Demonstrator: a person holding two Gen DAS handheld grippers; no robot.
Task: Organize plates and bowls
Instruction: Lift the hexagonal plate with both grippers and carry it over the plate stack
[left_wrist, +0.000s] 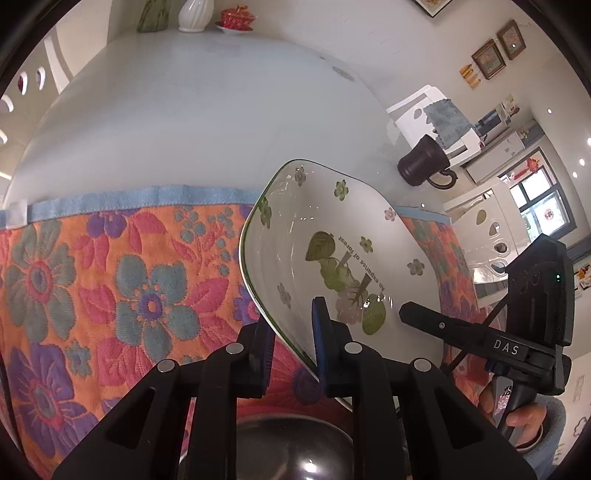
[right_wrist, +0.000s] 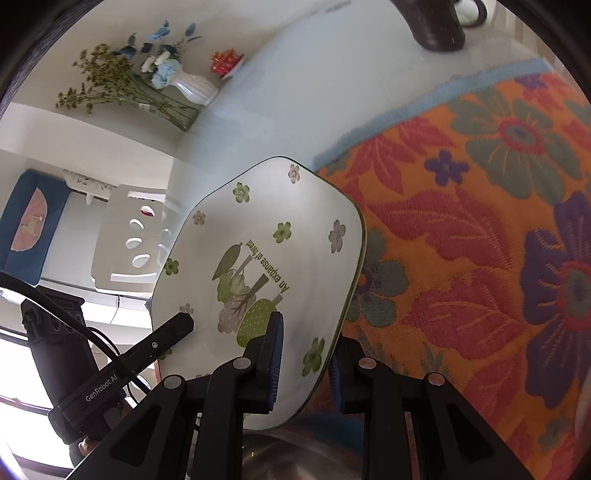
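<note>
I have one plate (left_wrist: 343, 254) in the air between my two grippers, a white, rounded-square dish printed with small flowers, leaves and one line of text. My left gripper (left_wrist: 293, 343) is clamped on one edge of it, one blue pad (left_wrist: 320, 332) on the inner face and the other behind the rim. My right gripper (right_wrist: 304, 363) is pinched on the opposite edge the same way, one pad on the printed face and one behind. The plate stands tilted, clear of the flowered cloth (left_wrist: 110, 295) that covers the near part of the pale table (left_wrist: 192, 122). Directly below it, at the bottom of both wrist views, sits one shiny metal bowl (left_wrist: 295, 446); I cannot tell whether the plate touches it.

On the bare part of the table I count one dark mug (left_wrist: 424, 164), one white vase (right_wrist: 195, 88) holding flowers, and one red cup on a saucer (left_wrist: 236, 18) at the far end. One hand (left_wrist: 517, 413) shows on the right gripper's handle.
</note>
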